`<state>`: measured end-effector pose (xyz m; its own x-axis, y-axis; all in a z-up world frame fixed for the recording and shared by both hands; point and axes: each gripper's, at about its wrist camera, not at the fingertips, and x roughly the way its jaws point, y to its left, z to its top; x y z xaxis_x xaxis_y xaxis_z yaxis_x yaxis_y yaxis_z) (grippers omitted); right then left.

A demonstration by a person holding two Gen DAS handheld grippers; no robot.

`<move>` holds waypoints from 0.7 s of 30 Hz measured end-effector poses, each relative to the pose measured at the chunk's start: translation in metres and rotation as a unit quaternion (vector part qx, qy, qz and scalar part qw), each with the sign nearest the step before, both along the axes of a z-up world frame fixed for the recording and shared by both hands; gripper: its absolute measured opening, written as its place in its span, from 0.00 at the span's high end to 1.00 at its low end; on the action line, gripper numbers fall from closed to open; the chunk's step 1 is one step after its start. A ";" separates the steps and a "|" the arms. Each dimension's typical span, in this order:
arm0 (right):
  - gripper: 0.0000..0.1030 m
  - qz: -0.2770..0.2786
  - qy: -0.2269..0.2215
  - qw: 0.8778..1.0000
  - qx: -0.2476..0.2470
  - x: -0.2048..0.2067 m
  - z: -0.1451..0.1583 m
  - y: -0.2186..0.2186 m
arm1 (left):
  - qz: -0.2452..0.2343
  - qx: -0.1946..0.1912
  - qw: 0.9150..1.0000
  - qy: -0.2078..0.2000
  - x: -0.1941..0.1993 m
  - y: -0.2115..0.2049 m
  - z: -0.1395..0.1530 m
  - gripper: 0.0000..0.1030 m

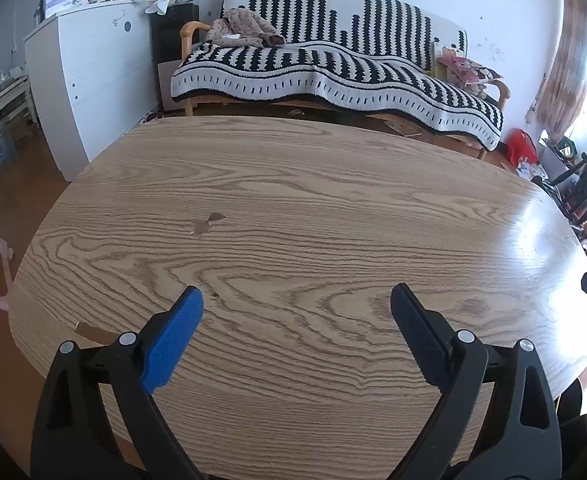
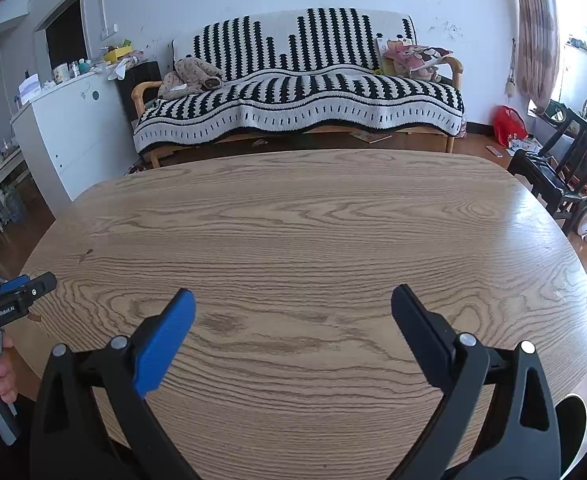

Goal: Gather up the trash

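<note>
Here both tools hang over the wooden counter (image 1: 293,208) with fingers spread wide, gripping and touching nothing: the left tool (image 1: 296,300) and the right tool (image 2: 293,300). A small brown scrap (image 1: 207,224) lies on the counter ahead of the left tool, well apart from its fingertips.

Two low wrist views across the shared wooden table (image 1: 293,200) toward one striped sofa (image 2: 301,92).
</note>
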<state>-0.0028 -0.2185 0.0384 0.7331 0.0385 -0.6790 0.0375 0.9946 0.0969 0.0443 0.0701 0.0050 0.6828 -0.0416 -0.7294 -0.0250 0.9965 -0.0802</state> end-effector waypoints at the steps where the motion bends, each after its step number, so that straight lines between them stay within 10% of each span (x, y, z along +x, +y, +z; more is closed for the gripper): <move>1: 0.08 0.000 0.000 1.000 0.000 0.001 0.001 0.000 | -0.001 0.000 1.000 0.000 0.000 0.000 0.000 0.11; 21: 0.08 0.001 0.000 1.000 0.000 -0.001 0.001 -0.001 | -0.003 0.002 1.000 0.002 0.001 0.003 -0.004 0.11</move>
